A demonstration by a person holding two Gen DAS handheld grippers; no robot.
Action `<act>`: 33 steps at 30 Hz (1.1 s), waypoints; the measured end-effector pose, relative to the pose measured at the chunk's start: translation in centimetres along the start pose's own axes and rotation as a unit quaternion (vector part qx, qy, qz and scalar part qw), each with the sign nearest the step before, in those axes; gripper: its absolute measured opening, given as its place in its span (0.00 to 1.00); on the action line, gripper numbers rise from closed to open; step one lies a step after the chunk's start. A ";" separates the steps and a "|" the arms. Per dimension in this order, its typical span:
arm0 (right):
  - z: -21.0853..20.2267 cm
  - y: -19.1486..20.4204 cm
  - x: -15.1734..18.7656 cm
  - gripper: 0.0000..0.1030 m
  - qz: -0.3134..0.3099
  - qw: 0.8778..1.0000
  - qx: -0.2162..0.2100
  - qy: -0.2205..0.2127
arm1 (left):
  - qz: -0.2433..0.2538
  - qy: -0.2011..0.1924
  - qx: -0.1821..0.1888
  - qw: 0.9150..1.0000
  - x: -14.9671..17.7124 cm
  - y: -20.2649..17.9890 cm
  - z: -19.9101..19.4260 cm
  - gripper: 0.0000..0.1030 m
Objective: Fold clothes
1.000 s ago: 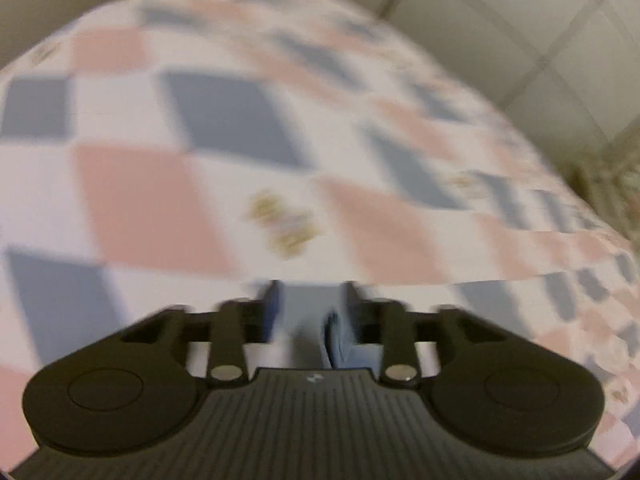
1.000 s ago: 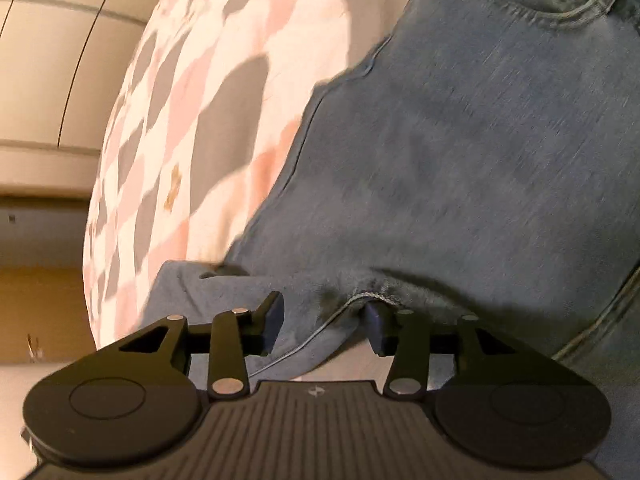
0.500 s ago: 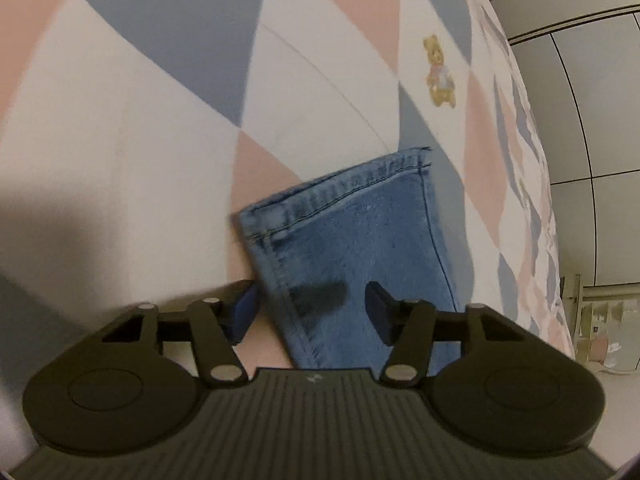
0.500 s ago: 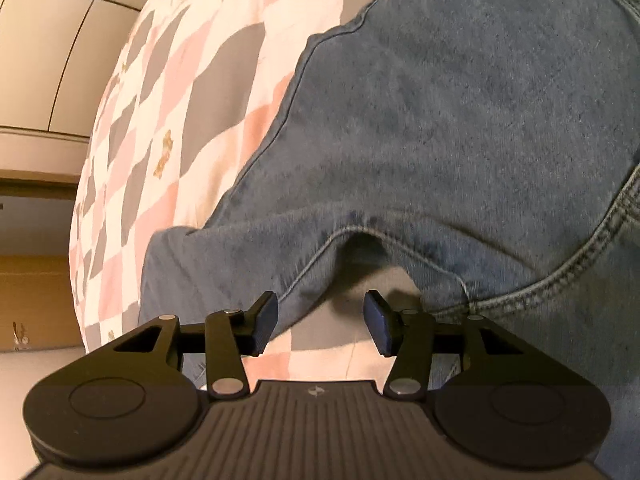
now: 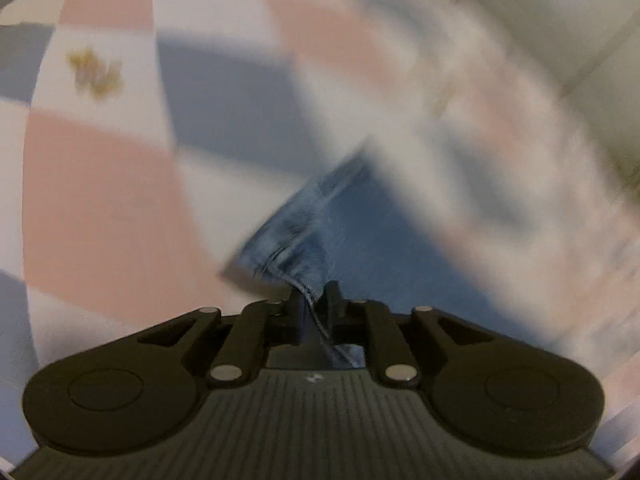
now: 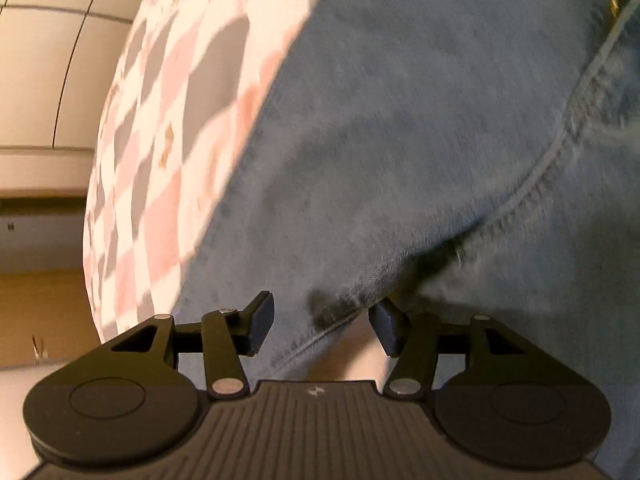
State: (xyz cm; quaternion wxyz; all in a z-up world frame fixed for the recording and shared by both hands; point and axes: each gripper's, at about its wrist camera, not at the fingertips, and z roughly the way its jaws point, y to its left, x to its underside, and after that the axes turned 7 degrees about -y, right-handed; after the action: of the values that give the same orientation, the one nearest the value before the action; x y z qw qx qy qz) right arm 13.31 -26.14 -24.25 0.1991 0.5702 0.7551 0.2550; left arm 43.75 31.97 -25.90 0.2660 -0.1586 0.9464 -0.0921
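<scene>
Blue jeans (image 6: pixel 420 120) lie spread over a checked bed cover (image 6: pixel 168 120), filling most of the right wrist view. My right gripper (image 6: pixel 322 320) is open, its fingers straddling a seamed edge of the denim near the crotch seam. In the blurred left wrist view, my left gripper (image 5: pixel 314 300) is shut on the hem corner of a jeans leg (image 5: pixel 316 232), which rises bunched from between the fingers above the bed cover (image 5: pixel 104 184).
The bed's pink, blue-grey and white checks carry small bear prints (image 5: pixel 94 74). Pale panelled walls (image 6: pixel 52 80) stand beyond the bed's edge, and a wooden floor (image 6: pixel 40 300) shows below it at left.
My left gripper was open around the flat jeans hem half a second ago; now it has shut on it and is swinging fast. My right gripper moved in closer over the denim, still open.
</scene>
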 end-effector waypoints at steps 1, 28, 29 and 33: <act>-0.1 -0.2 0.5 0.54 -0.003 1.000 0.002 0.009 | 0.009 -0.004 -0.004 1.000 0.0 -0.2 0.1 0.12; -13.1 -12.9 3.0 0.53 -0.191 0.974 0.108 -0.049 | 0.243 0.126 0.072 0.959 28.5 -8.8 -17.1 0.45; -12.2 -13.1 3.8 0.53 -0.230 0.965 0.123 -0.034 | 0.250 0.120 0.054 0.959 29.9 -8.6 -17.5 0.45; -11.7 -15.4 6.5 0.53 -0.334 0.929 0.160 0.016 | 0.293 0.118 -0.019 0.949 32.5 -10.1 -21.2 0.46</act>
State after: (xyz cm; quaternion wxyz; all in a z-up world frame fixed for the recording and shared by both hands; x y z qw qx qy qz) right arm -7.04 -25.13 -24.49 0.1670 0.3049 0.9358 0.0580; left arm 8.77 13.08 -20.85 0.1645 0.1331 0.9773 -0.0106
